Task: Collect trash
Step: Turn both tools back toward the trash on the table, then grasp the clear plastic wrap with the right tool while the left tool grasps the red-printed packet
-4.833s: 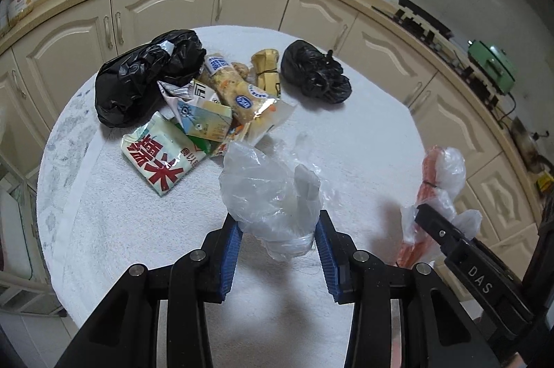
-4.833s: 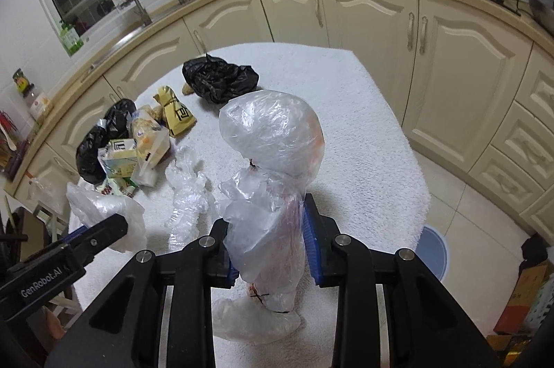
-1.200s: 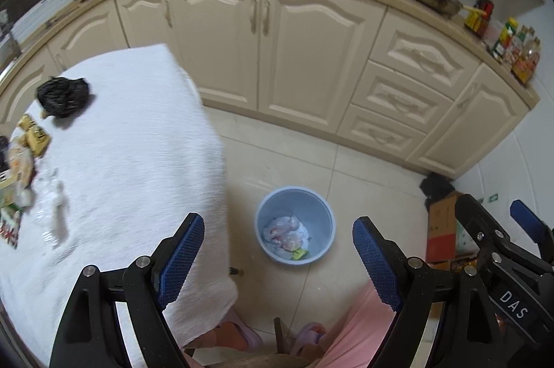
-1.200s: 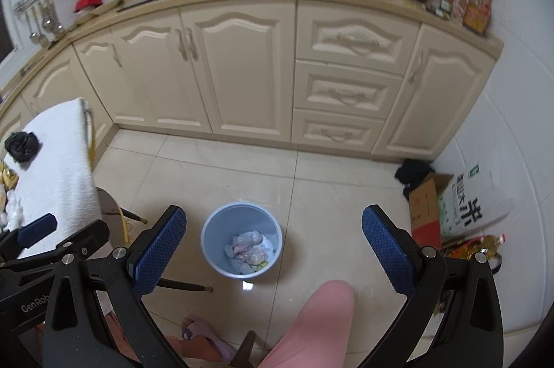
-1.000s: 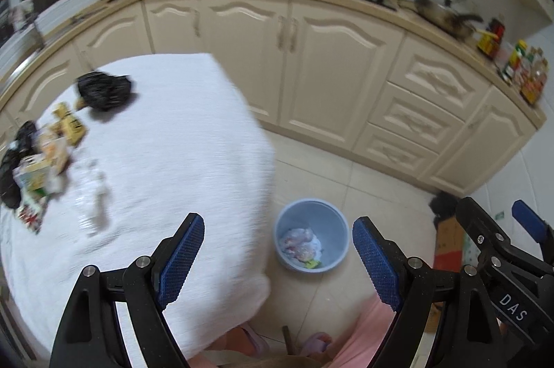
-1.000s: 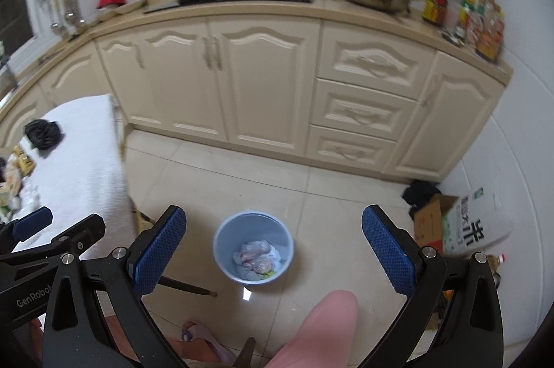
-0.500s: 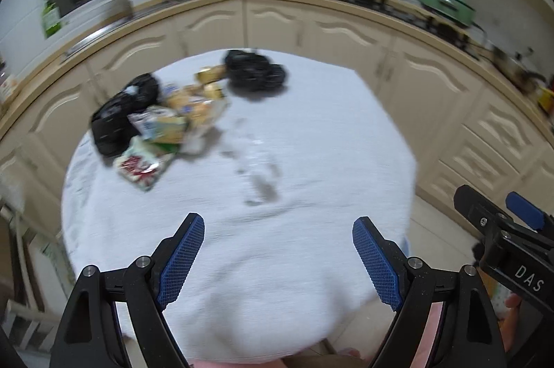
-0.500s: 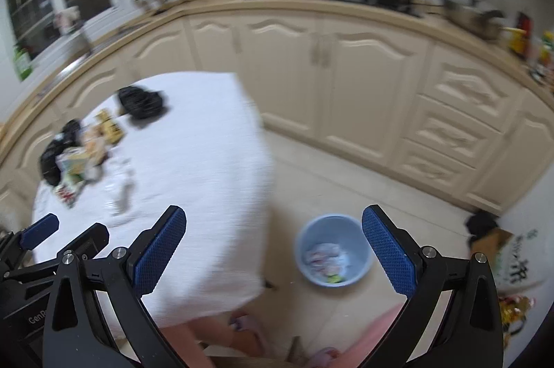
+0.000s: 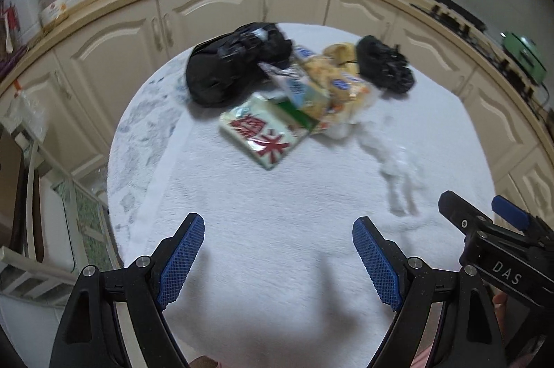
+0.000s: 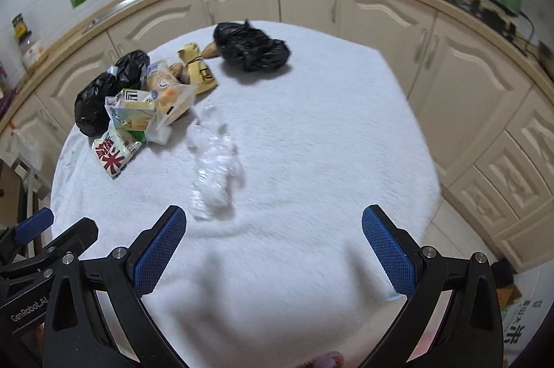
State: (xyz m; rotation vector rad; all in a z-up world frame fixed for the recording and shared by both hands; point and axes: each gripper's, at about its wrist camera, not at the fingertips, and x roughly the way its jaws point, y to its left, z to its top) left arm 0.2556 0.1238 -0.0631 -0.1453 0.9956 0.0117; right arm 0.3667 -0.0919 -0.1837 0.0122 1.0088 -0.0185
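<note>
Both tongs hang over the near part of the white-covered worktop point(image 10: 311, 132), pointing steeply down at it. The left tongs point(image 9: 277, 259) stand wide apart with nothing between the blue pads, and the right tongs point(image 10: 273, 247) are spread just as wide and empty. The trash lies ahead of them, well apart from the pads: a crumpled clear plastic wrap point(image 10: 216, 169) nearest, just ahead of the right tongs' left pad; beyond it a heap of snack wrappers point(image 9: 294, 101) beside a large black bag point(image 9: 228, 66), with a smaller black bag point(image 10: 251, 47) farthest off on the right of the heap.
</note>
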